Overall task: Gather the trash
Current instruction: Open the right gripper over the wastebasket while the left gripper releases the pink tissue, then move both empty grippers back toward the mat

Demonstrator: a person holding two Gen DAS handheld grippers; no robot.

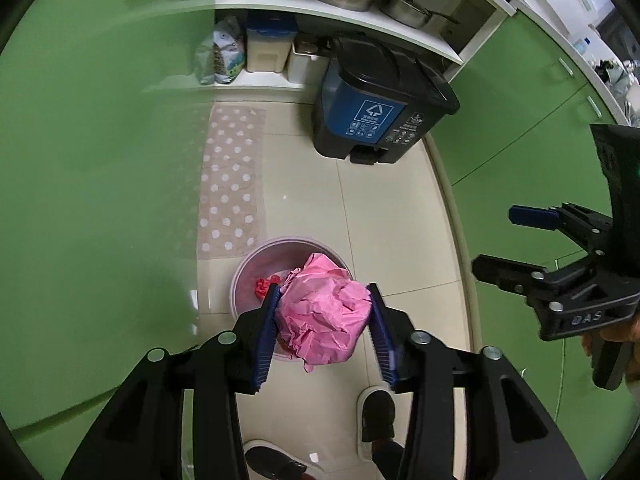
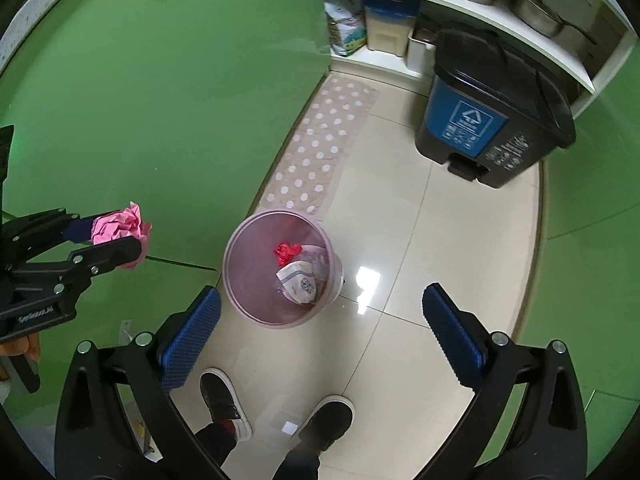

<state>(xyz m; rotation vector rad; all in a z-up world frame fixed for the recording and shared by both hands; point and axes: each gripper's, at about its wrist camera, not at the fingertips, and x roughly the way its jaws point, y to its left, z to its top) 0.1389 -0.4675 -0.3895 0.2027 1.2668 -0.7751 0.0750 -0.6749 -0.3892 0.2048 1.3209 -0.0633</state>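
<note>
Left gripper clamps pink paper ball directly above pink bin, positioned for drop. Right gripper wide, empty, held aside clear of the bin.

We see even, fairly bright indoor light. Glare sits on the glossy cream tiled floor at about four o'clock from the pink plastic bin. Fisheye bending and black vignetting mark every corner; green cabinet doors look soft.
</note>
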